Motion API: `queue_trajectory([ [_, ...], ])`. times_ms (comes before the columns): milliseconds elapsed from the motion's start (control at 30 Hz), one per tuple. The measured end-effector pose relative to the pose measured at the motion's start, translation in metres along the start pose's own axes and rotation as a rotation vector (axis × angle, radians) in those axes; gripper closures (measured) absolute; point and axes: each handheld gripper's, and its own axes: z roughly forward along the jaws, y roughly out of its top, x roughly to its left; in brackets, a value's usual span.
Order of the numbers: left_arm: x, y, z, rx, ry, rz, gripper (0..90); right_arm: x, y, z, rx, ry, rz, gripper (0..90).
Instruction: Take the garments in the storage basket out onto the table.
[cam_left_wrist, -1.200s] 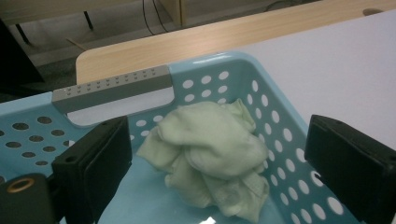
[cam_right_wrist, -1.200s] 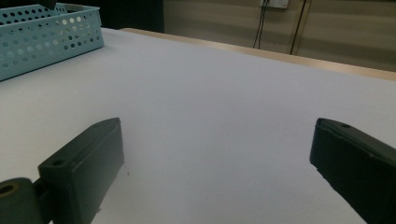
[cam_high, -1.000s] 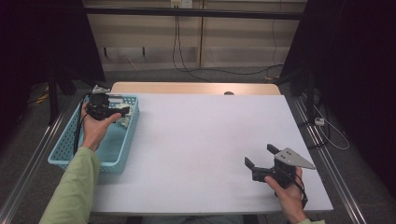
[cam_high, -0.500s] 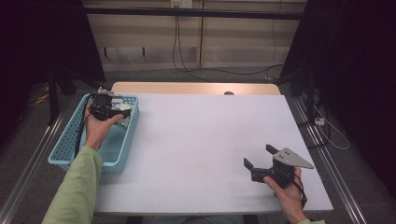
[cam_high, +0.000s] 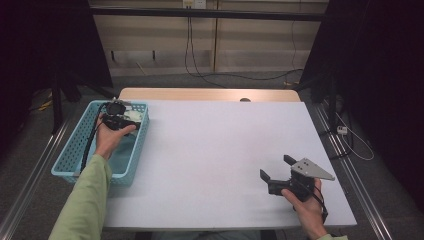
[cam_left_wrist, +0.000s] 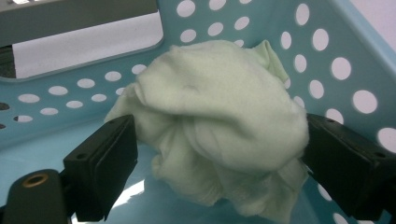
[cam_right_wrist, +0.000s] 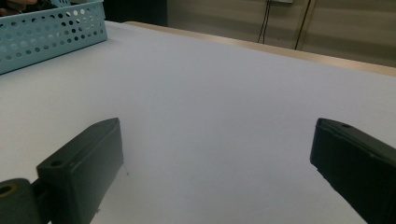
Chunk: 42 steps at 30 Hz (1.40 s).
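Lying crumpled in the basket (cam_left_wrist: 299, 28), a pale-green cloth (cam_left_wrist: 219, 126).

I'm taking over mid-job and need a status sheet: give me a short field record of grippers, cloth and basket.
left gripper: inside the basket, jaws open on either side of the cloth
cloth: pale green, crumpled, on the basket floor by a corner
basket: light blue, perforated, at the table's left edge
right gripper: open, nothing between its jaws, low over the table's near right part
table: white top
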Motion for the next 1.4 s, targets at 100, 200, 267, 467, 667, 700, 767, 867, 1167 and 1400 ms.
queue_trajectory([
  [100,0.001,-0.001,0.002,0.011,0.004,-0.014,12.9,0.0,0.0,0.0,0.0,0.002,-0.001,2.1],
  [200,0.0,-0.002,0.004,0.039,0.01,-0.01,16.0,0.0,0.0,0.0,0.002,0.001,-0.002,2.1],
  [267,0.0,-0.002,0.004,0.043,0.005,-0.017,17.5,0.001,0.0,0.0,0.002,0.002,-0.002,2.1],
  [467,-0.002,-0.003,0.006,0.086,0.0,0.007,31.6,0.001,0.0,0.0,0.003,0.003,-0.004,2.2],
  [667,-0.002,-0.003,0.003,0.094,-0.01,0.009,52.0,0.001,0.0,0.0,0.001,0.004,-0.007,2.3],
  [700,-0.003,-0.003,0.002,0.091,-0.007,0.013,54.9,0.001,0.0,0.0,0.002,0.004,-0.006,2.3],
  [767,-0.003,-0.002,0.002,0.091,-0.011,0.009,58.0,0.001,0.0,0.0,0.003,0.003,-0.007,2.3],
  [867,-0.002,-0.003,0.0,0.081,-0.011,0.004,61.1,0.001,0.0,0.0,0.003,0.004,-0.008,2.3],
  [1167,-0.003,-0.002,-0.004,0.057,-0.017,-0.009,62.5,0.001,0.0,0.0,0.002,0.004,-0.004,2.3],
  [1400,-0.001,-0.002,-0.014,0.033,-0.022,-0.024,62.5,0.001,0.0,0.0,0.003,0.002,-0.004,2.3],
])
